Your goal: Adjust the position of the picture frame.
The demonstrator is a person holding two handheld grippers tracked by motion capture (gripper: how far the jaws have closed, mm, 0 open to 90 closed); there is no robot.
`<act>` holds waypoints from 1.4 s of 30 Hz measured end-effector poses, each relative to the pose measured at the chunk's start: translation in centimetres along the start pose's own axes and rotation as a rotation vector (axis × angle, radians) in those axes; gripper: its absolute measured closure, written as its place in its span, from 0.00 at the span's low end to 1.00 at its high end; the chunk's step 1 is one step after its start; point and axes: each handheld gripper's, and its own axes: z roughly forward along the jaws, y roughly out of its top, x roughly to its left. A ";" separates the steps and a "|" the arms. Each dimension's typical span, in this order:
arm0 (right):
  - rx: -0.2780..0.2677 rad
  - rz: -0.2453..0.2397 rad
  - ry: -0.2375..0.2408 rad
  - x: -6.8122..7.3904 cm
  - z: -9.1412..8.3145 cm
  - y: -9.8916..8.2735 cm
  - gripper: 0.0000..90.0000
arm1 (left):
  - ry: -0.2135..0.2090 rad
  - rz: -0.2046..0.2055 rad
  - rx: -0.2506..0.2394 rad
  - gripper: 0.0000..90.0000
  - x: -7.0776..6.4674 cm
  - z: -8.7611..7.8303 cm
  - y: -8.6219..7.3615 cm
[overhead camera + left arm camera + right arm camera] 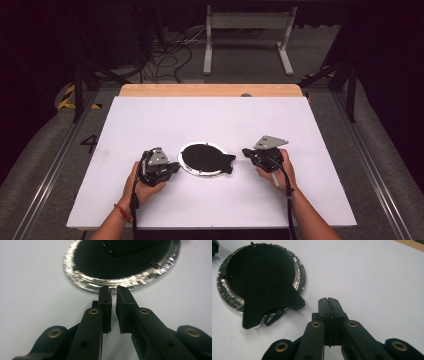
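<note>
A round foil dish [202, 171] lined with a black fan-shaped piece [210, 158] lies just below the centre of the white tabletop [150, 120] in the high view, flanked by a person's two hand-held tongs. The left tongs [175, 167] sit at the dish's left edge, their tips aimed at its rim; in the left gripper view the left tongs [113, 291] show a narrow slit between the pads with nothing caught in it, the crinkled foil rim [82, 281] lying just past the tips in the upper half of the frame. That near-closed stance reads as readiness to nip the thin rim. The right tongs [246, 152] rest right of centre, near the black piece's pointed tail, which juts over the rim onto the tabletop. In the right gripper view the right tongs [328, 301] are pressed fully together and empty, apart from the tail [259, 312] at lower left, where a small black loop [273, 316] pokes out beneath it. The overhanging tail likely serves as the easiest spot to take hold.
</note>
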 end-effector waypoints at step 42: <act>0.080 -0.082 0.097 2.0 1.9 -0.1 1.00 | -0.013 0.045 0.011 0.88 -1.7 1.9 1.4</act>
